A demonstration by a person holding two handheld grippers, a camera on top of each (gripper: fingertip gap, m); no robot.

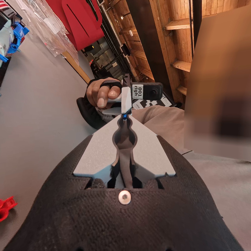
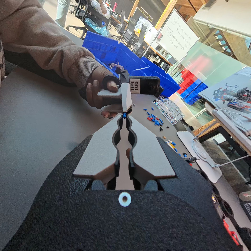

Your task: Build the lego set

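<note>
On the left, the grey tabletop (image 2: 34, 122) lies bare and wide under the tan sleeve (image 2: 54, 44), giving free room on that side. At the centre, well above the table, the left gripper (image 1: 124, 117) and the right gripper (image 2: 124, 117) meet tip to tip, both clenched on one small blue lego pin (image 2: 124, 115), the same blue pin showing at the fingertips in the left wrist view (image 1: 124, 117). Each gripper's grey fingers leave only a thin slit behind the pinched tip. To the right, a scatter of loose blue and red lego pins (image 2: 154, 120) lies on the table, just beside a shiny plastic sheet (image 2: 169, 110). Behind them stand blue plastic bins (image 2: 122, 54). Farther right, near the table's edge, a white stand base (image 2: 197, 152) sits under the printed instruction booklet (image 2: 235, 95).
</note>
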